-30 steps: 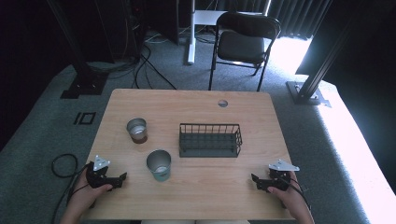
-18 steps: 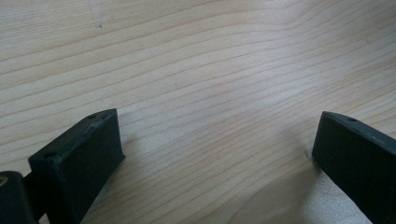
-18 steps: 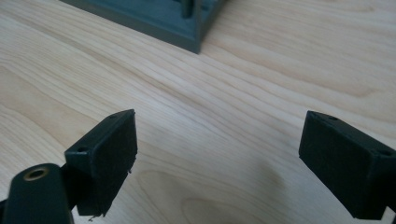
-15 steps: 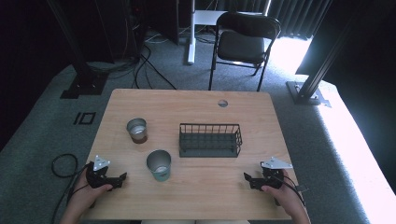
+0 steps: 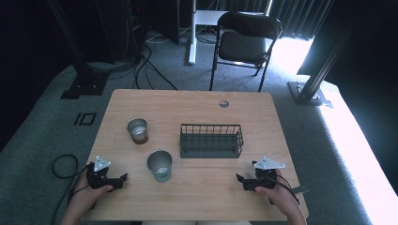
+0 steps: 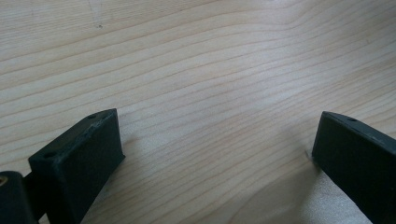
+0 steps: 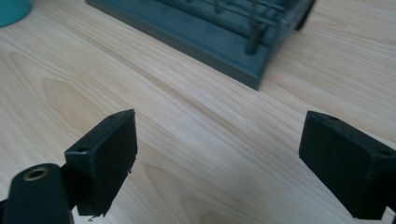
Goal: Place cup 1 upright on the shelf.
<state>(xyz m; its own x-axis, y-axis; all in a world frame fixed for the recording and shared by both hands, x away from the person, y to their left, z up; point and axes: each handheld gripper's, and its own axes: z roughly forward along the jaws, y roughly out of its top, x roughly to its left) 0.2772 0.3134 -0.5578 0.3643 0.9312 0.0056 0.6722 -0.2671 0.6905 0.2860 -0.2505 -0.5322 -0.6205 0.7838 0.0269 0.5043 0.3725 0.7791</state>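
Low over the wooden tabletop (image 5: pixel 197 101), left tool (image 5: pixel 123 177) and right tool (image 5: pixel 240 179) rest wide open, empty. Nearest: metal cup (image 5: pixel 159 164) by left; black wire basket (image 5: pixel 211 139) ahead of right.

The pale wooden bench (image 5: pixel 197 187) carries a dark wire rack (image 5: pixel 211 140) at its centre, a metal cup with brown contents (image 5: pixel 138 130) to the left, and a teal-based metal cup (image 5: pixel 159 164) nearer.
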